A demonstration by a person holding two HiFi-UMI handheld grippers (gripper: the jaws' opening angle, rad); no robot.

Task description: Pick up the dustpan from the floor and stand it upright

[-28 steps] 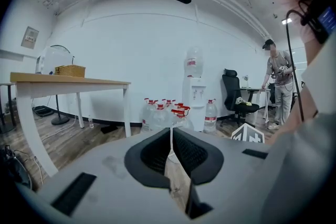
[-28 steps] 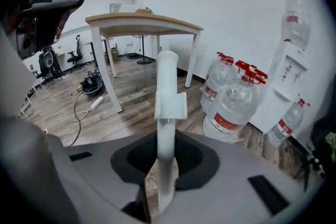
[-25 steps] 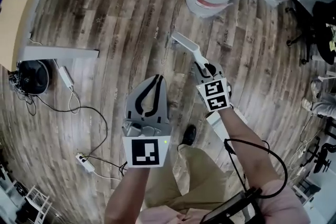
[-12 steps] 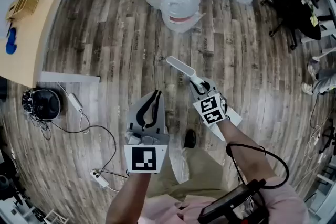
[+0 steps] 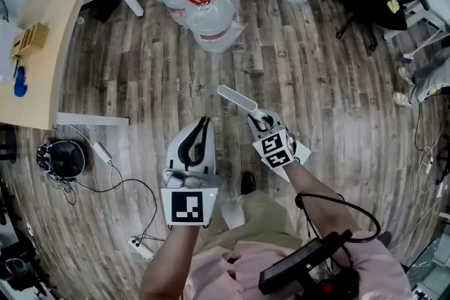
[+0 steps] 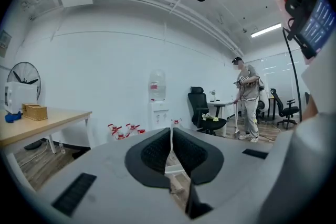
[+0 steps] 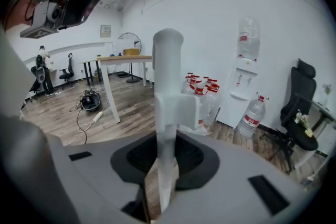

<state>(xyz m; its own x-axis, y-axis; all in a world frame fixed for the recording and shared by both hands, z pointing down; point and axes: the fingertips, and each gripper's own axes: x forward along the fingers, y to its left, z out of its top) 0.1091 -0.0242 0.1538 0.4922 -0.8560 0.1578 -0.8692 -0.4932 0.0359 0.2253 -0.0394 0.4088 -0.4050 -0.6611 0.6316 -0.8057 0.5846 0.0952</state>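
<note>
The person's right forearm reaches forward, and the right gripper is clamped on the stem of a white plastic long-handled dustpan. The handle slants away to the far left over the grey wood-plank floor. The dustpan's broad end sits near, behind that gripper. Just left, the left gripper points the same way, jaws pressed together on nothing.

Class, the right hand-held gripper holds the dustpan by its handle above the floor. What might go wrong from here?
1. The right hand-held gripper clamps the dustpan only by its slim handle, so the pan may swing or slip.
2. The left hand-held gripper is shut and empty, giving no support.
3. The shoe lies below; the pan might land on it and tip.
</note>
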